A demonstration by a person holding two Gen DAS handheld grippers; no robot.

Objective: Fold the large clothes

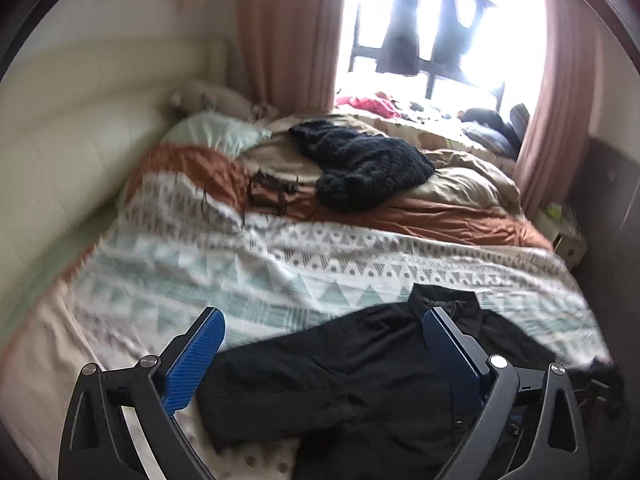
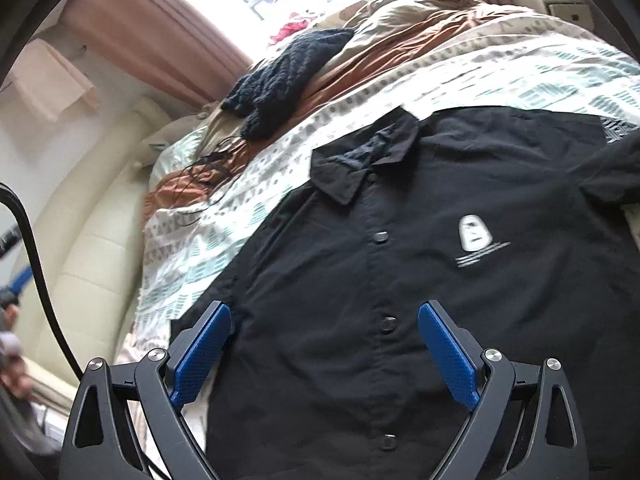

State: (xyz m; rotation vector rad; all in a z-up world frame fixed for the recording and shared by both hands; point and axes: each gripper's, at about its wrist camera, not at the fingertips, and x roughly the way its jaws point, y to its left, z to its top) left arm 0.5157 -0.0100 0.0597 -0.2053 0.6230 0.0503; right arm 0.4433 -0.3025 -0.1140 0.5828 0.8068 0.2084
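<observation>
Patterned bedspread [image 2: 360,92] carries a limp, light black shirt [image 2: 420,260], face-up; left gripper [image 1: 324,344] and right gripper [image 2: 324,340] gape empty, so I'd pinch shoulder seams.

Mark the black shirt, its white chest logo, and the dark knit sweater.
black shirt [image 2: 320,264]: right wrist view, on the front left of the button placket.
white chest logo [image 2: 474,236]: right wrist view, on the printed figure.
dark knit sweater [image 1: 360,164]: left wrist view, mid-body.

Bare quilt [image 1: 224,256] lies between black shirt [image 2: 400,280] and knit sweater [image 1: 360,164].
</observation>
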